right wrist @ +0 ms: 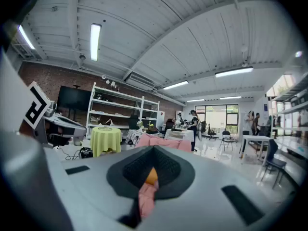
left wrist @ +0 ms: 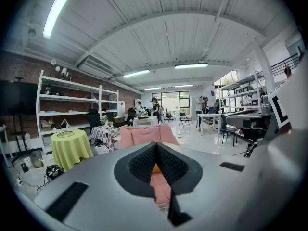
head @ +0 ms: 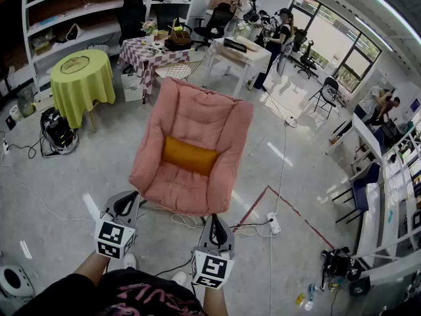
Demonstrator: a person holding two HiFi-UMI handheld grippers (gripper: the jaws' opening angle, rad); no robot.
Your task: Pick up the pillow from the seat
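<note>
An orange pillow (head: 189, 155) lies across the seat of a pink armchair (head: 197, 114), against its backrest, in the middle of the head view. Both grippers hover in front of the chair's front edge, apart from it. My left gripper (head: 129, 200) is shut and empty, near the seat's front left corner. My right gripper (head: 215, 222) is also shut and empty, just below the seat's front right. In the left gripper view a sliver of the pillow (left wrist: 156, 169) shows past the shut jaws, with the armchair (left wrist: 139, 136) behind. The right gripper view shows the pillow (right wrist: 151, 176) and armchair (right wrist: 161, 142) likewise.
A yellow-green round table (head: 82, 78) stands to the back left and a checkered table (head: 148, 52) behind the chair. A white table (head: 238, 51) with a person (head: 279, 35) lies further back. Cables and a power strip (head: 274, 224) lie on the floor at right, beside red tape (head: 289, 209).
</note>
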